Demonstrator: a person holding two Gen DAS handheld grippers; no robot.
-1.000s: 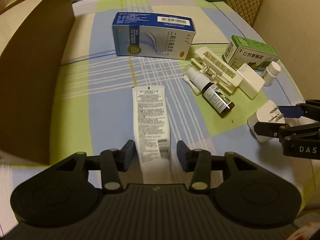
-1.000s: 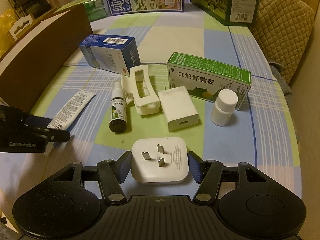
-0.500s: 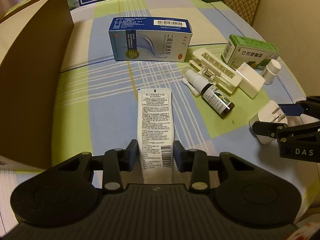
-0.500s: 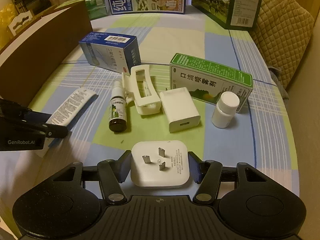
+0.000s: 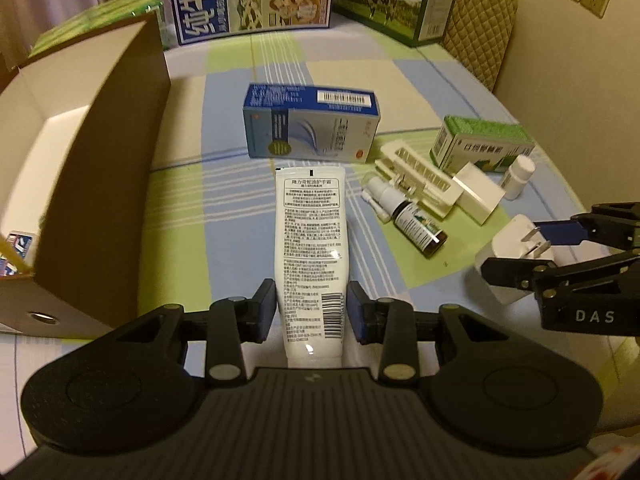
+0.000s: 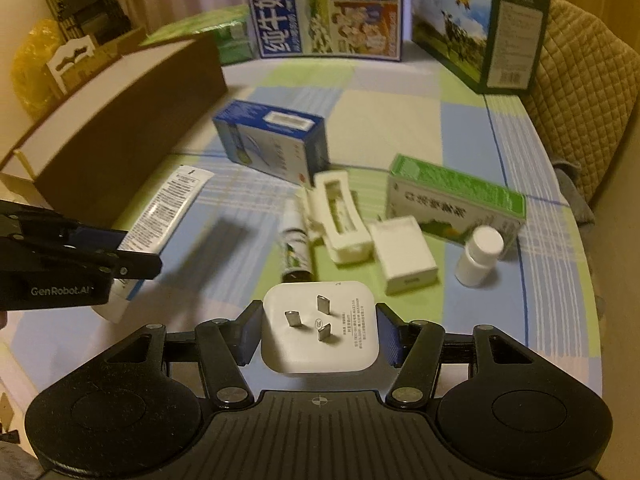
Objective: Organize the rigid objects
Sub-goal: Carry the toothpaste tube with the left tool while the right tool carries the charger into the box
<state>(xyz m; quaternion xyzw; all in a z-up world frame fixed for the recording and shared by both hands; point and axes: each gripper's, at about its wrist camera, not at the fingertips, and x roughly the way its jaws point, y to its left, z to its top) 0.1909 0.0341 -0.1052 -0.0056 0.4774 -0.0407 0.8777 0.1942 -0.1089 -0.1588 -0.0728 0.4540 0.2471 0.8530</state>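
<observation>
Left gripper (image 5: 311, 307): its blue pads squeeze the long white plastic tube with black print (image 5: 310, 236). The tube's flat sealed end points toward the blue and white cardboard box (image 5: 310, 124).
Right gripper (image 6: 317, 336): its blue pads hug both sides of the square white plug with three metal prongs (image 6: 320, 330). The prongs face up.
Big brown cardboard box (image 5: 80, 184): it stands open at the left edge of the table, beside the left gripper. Its tall wall is close to the tube.
Table with the blue, green and cream checked cloth (image 5: 236, 216): a wide bare strip lies between the brown box and the small things.
Small things: a little dark spray bottle with a white top (image 6: 295, 248), a white plastic clip (image 6: 340, 216), a white block charger (image 6: 402, 256) and a small white pill bottle (image 6: 478, 256) lie close together ahead of the plug. The spray bottle touches the clip. The green and white cardboard box (image 6: 456, 200) lies just behind them.
Far edge: two big milk cartons (image 6: 328, 8) stand along the back of the table, with bare cloth in front of them.
Right edge: a padded tan chair back (image 6: 584, 92) sits past the table's rim.
</observation>
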